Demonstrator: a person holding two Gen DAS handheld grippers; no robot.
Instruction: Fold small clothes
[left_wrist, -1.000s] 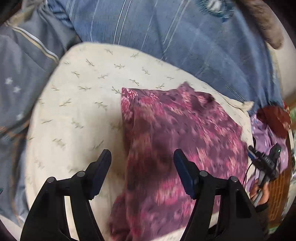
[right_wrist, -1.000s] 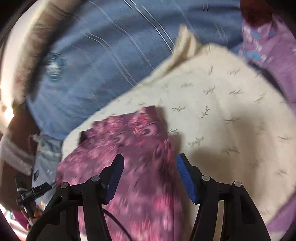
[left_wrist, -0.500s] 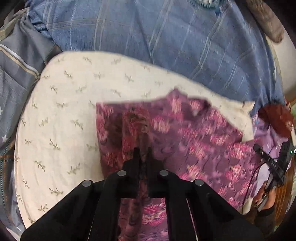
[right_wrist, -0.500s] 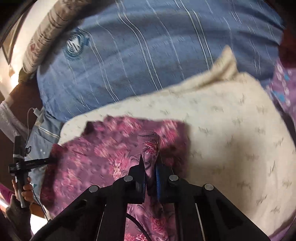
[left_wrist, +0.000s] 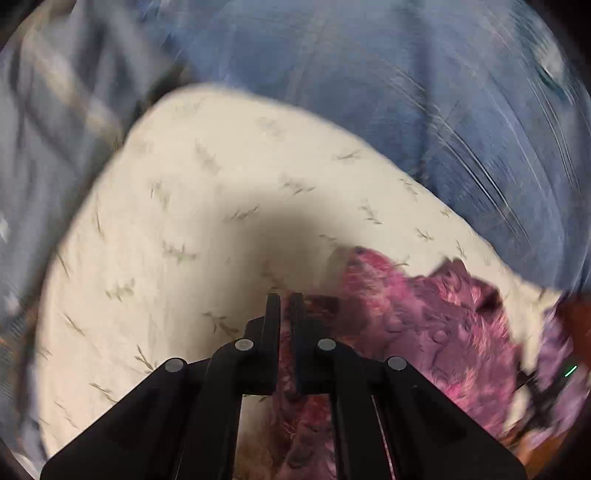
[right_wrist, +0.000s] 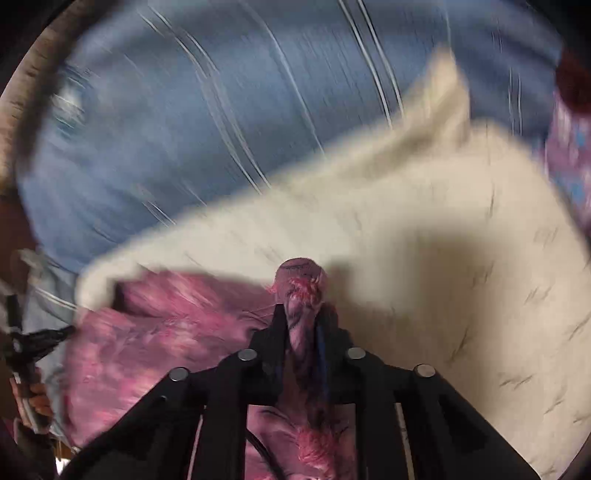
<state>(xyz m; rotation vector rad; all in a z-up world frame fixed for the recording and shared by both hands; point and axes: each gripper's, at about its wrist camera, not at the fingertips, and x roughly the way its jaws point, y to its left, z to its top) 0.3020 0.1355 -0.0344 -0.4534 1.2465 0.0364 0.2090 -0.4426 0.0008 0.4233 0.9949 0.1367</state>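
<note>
While both views are smeared with motion blur, the main things can be made out. The left gripper (left_wrist: 285, 306) has its jaws clenched on an edge of the magenta floral garment (left_wrist: 436, 325), whose cloth runs down between them and spreads out to the right of the jaws. The right gripper (right_wrist: 301, 321) has its jaws pinched on the same garment (right_wrist: 155, 339); a bunched fold pokes up past the jaw tips, and the rest lies to the left of and beneath the jaws.

The garment lies on a cream pillow (left_wrist: 192, 206) printed with small sprigs, which fills the area ahead of and to the left of the left jaws, with a dark shadow on it just ahead of them. In the right wrist view the cream pillow (right_wrist: 461, 258) extends ahead of and to the right of the jaws, one corner standing up.

Beyond the pillow lies a blue striped blanket (left_wrist: 406, 92), also seen across the far side in the right wrist view (right_wrist: 184, 129). A purple patterned cloth (right_wrist: 569, 162) sits at the far right of the right jaws. Nothing lies between either pair of jaws and the garment they grip.
</note>
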